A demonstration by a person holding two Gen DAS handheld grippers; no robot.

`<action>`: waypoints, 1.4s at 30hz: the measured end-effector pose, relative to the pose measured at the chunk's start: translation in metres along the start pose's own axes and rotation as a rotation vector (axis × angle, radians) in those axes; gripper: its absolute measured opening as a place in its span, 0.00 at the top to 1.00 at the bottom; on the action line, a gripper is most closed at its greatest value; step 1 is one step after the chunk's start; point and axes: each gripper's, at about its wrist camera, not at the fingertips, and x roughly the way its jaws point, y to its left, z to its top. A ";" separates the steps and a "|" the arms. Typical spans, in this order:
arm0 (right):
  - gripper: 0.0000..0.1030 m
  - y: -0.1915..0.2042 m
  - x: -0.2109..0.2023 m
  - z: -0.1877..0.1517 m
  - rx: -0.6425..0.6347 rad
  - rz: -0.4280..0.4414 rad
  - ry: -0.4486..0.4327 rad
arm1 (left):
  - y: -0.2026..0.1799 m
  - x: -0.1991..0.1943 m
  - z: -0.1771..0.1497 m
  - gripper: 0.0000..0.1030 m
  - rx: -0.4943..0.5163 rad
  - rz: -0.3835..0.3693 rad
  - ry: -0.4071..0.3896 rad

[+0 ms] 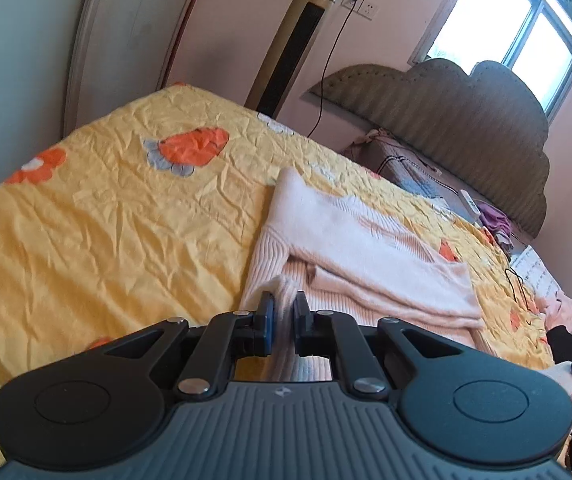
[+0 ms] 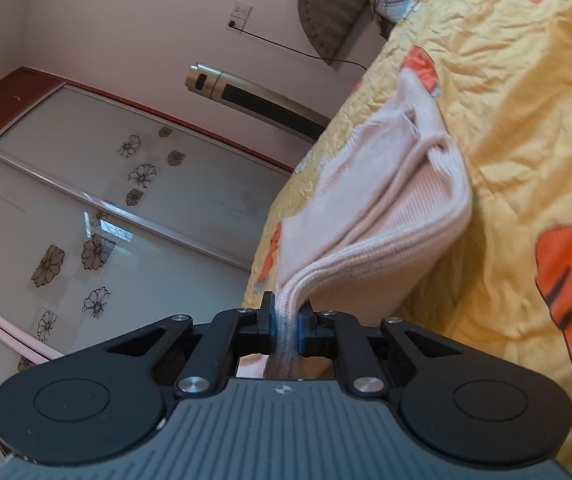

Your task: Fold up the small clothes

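Left gripper (image 1: 283, 312) clamped on soft ribbed pink sweater (image 1: 349, 236) hem, right gripper (image 2: 287, 312) pinching stacked knit folds, sweater on crinkled yellow sheet (image 1: 106, 216), bare sheet leftward.

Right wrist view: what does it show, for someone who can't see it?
The right hand-held gripper is shut on the thick ribbed edge of a pale pink sweater, lifting it off a yellow bedspread with orange flowers. Behind stand a wardrobe and tower fan.
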 end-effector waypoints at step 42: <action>0.31 -0.032 0.254 0.209 -0.454 -0.420 -0.077 | -0.139 0.320 0.087 0.35 0.567 0.288 -0.090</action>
